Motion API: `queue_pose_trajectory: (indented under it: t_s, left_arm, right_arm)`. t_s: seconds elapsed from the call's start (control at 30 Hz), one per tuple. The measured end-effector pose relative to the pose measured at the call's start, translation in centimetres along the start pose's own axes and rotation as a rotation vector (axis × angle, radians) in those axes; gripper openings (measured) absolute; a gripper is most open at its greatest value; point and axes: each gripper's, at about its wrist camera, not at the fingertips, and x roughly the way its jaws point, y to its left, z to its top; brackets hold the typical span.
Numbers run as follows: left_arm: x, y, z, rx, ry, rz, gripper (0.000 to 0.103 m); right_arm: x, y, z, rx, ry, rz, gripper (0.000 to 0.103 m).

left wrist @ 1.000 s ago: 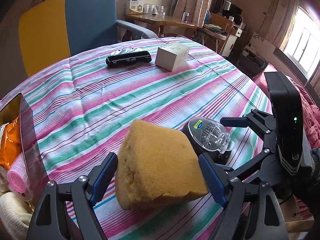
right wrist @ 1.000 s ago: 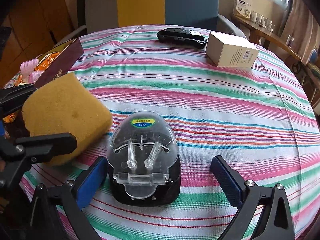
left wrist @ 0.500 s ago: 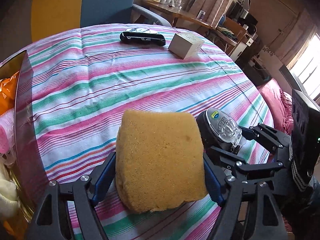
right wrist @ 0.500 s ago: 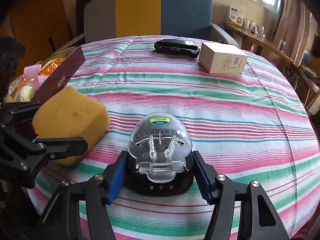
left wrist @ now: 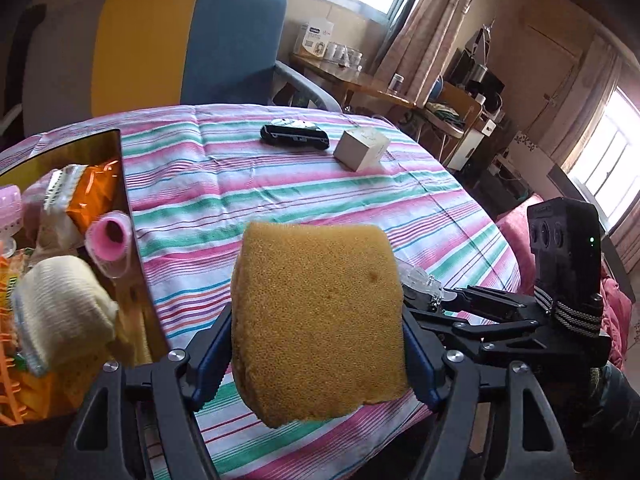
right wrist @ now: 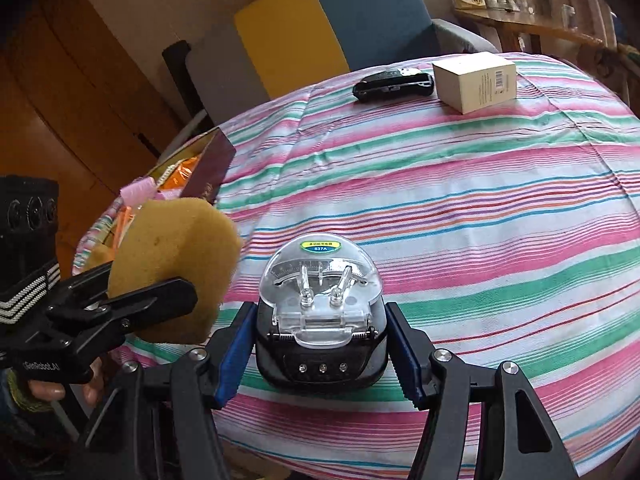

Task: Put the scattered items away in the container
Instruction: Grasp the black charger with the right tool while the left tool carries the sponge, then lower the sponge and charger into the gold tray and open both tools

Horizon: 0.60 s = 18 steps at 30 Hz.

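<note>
Left gripper (left wrist: 316, 344) is closing on the sponge (left wrist: 316, 320), lifted; right gripper (right wrist: 320, 344) is clamping the charger (right wrist: 320, 312); soft sponge risks slipping before reaching the container (left wrist: 132, 240)

Domestic living room — striped tablecloth (left wrist: 320, 184) on round table, upholstered armchair (left wrist: 192, 44), curtained windows (left wrist: 424, 28), cluttered side desk (left wrist: 384, 88).

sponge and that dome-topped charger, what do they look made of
Sponge: soft open-cell foam, matte yellow-brown, by its pitted porous surface.

Charger: likely hard plastic, a clear glossy dome over a black glossy base, since the inner prongs show through and the base reflects light.
</note>
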Motion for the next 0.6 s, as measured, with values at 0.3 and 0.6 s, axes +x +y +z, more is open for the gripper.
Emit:
queue_pose_trajectory:
  t_s: [0.3,0.6]
  left_arm:
    - [-7.8,8.0,0.5,-0.159,-0.171,0.167,0.076]
    - [-11.0,16.9,1.8,-0.277,-0.21,0.343,0.076]
  right_arm:
    - [2.5,9.0,4.9,-0.166,-0.006,0.104,0.063]
    - [8.2,18.1,8.8,-0.291,0.029,0.184,0.063]
